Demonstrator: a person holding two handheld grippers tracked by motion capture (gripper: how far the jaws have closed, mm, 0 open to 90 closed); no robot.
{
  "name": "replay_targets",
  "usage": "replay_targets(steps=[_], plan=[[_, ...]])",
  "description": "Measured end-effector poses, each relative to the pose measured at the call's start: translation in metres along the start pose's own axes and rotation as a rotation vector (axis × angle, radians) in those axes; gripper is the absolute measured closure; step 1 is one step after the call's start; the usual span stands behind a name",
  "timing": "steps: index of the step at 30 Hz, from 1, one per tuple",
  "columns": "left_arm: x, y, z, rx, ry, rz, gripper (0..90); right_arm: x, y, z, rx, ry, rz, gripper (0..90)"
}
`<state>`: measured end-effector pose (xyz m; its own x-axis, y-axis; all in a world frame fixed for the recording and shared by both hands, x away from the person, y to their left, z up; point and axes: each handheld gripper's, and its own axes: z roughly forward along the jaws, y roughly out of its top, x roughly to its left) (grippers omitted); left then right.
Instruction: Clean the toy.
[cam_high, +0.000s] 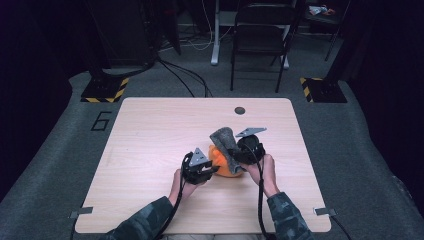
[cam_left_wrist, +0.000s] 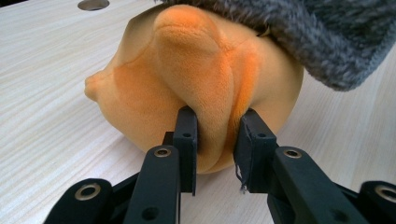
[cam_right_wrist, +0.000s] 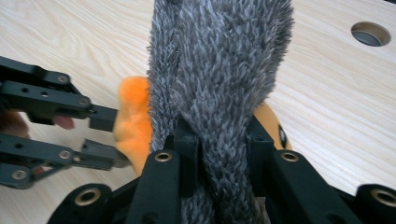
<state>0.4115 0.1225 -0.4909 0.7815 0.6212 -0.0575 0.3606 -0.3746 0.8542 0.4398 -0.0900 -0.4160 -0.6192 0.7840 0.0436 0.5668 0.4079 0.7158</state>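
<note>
Left gripper view: left gripper (cam_left_wrist: 215, 140) is pinching a fold of the orange plush toy (cam_left_wrist: 187, 79), which is sitting on the wooden table (cam_left_wrist: 42, 107). Right gripper (cam_right_wrist: 218, 149) is clamping the grey fuzzy cloth (cam_right_wrist: 219, 60) (draped over the toy's top, rising upright past the jaws). High view: both are meeting near the table's (cam_high: 150, 130) middle; a round hole (cam_high: 240, 110) is lying beyond.

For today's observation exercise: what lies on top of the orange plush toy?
A grey fuzzy cloth drapes over the orange plush toy, clamped in the right gripper. The left gripper pinches a fold of the toy. The toy's top under the cloth is covered.
</note>
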Motion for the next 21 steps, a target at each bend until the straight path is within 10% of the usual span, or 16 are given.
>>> replay_targets(steps=[21], plan=[[0.002, -0.001, 0.001, -0.008, -0.018, 0.013, 71.4, -0.032, -0.013, 0.004, 0.072, -0.088, 0.040, 72.2]])
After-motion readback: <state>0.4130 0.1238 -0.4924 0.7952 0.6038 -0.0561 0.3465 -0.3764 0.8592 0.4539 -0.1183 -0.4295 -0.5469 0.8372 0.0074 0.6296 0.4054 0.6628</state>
